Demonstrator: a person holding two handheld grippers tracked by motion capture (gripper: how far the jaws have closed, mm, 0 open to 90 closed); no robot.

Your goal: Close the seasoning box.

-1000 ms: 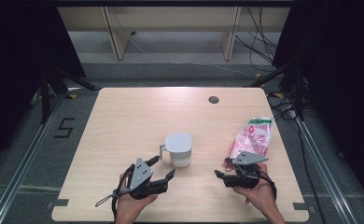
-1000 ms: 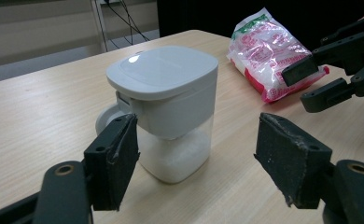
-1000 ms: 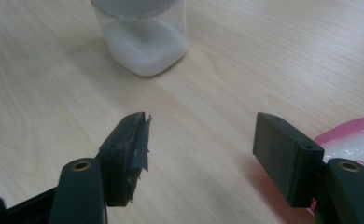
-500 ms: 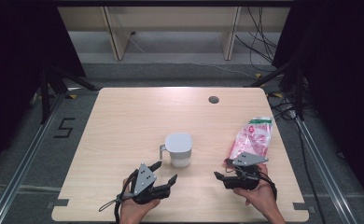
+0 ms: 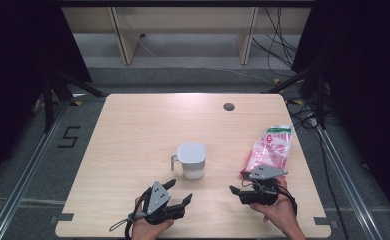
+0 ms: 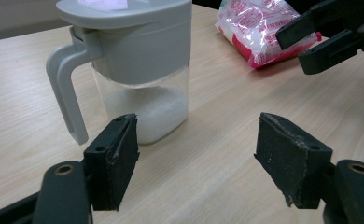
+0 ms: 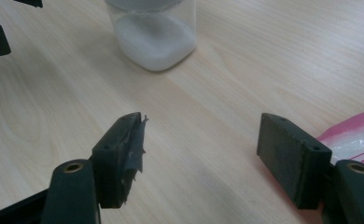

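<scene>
1. the wooden table [image 5: 133, 130] carries everything; a small dark round spot [image 5: 228, 106] sits near its far right edge.
2. the pink and white bag [image 5: 269, 150] lies at the right, just far of the right gripper [image 5: 238, 192].
3. the clear jug [image 5: 192, 161] with grey lid and handle stands mid-table, white grains in its bottom, between and far of both grippers.
4. the left gripper [image 5: 180, 194] is at the near edge, jaws wide apart, holding nothing, pointing toward the jug.
5. the right gripper's jaws have just been opening and stand wide with nothing between them, beside the bag.
</scene>
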